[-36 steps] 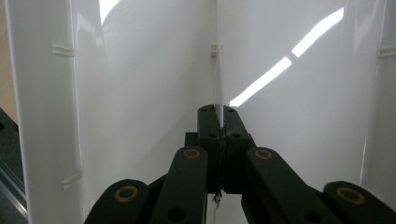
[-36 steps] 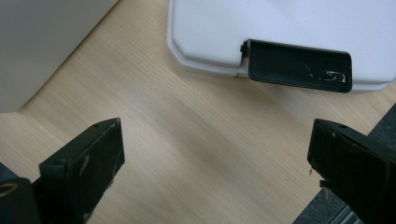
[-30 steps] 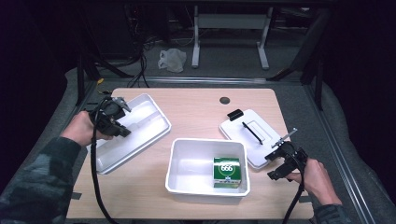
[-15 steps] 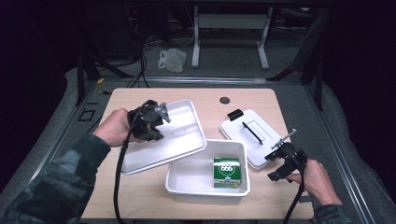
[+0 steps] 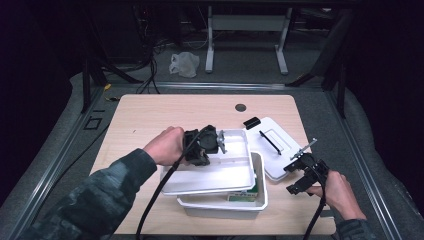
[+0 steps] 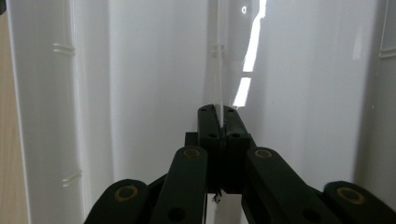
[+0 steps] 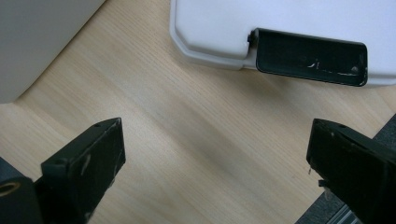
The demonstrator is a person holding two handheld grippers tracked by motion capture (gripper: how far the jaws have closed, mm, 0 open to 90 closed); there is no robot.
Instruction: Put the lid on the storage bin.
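Observation:
My left gripper (image 5: 219,143) is shut on the rim of a shallow white tray (image 5: 220,172), which it holds tilted over a deeper white bin (image 5: 225,206). A green box (image 5: 243,196) shows at the bin's right end, mostly hidden under the tray. In the left gripper view the jaws (image 6: 218,112) pinch the tray's (image 6: 140,93) thin edge. My right gripper (image 5: 301,173) stands open just above the table's right edge, next to a white lid (image 5: 280,155). In the right gripper view the open gripper (image 7: 215,128) holds nothing, with bare wood below it.
The white lid (image 7: 280,23) lies flat with a black handle (image 5: 269,141) and black latches (image 7: 308,56). A grommet hole (image 5: 240,107) sits at the table's (image 5: 150,117) back. The bin's corner (image 7: 37,37) is at the upper left of the right gripper view.
My left gripper has carried the white tray from the table's left side rightward until it hangs over the bin, covering most of the green box. The right gripper has stayed put.

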